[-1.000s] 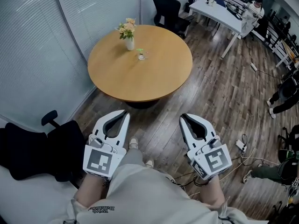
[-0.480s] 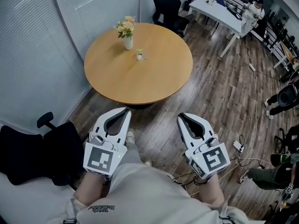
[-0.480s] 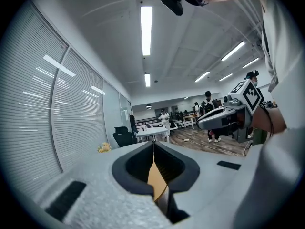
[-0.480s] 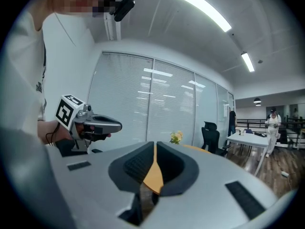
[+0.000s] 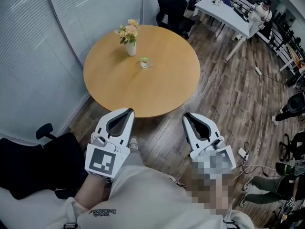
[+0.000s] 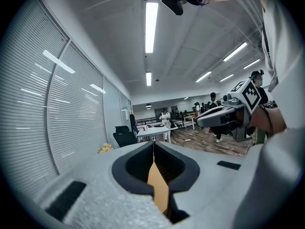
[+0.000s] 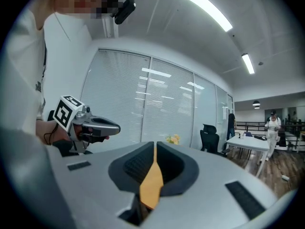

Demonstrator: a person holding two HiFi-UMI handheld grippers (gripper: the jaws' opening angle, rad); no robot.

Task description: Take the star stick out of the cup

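Note:
A small clear cup [image 5: 144,63] with a green star stick in it stands on the round wooden table [image 5: 157,87], right of a white vase of flowers [image 5: 129,36]. Both grippers hang low in front of me, short of the table's near edge and far from the cup. My left gripper [image 5: 129,110] is shut and empty, its jaws meeting at the tip [image 6: 153,145]. My right gripper [image 5: 186,115] is shut and empty too [image 7: 155,145]. In the gripper views the cup is hidden; only the flowers [image 7: 172,139] show beyond the jaws.
A glass wall with blinds [image 5: 52,42] runs along the left. A black chair [image 5: 33,161] sits at lower left, another black chair [image 5: 170,6] behind the table. A white desk [image 5: 228,13] and people stand at back right. Cables [image 5: 252,151] lie on the wooden floor.
The table has come closer: its near edge now lies just ahead of the gripper tips. Both grippers stay shut and keep their place in front of me.

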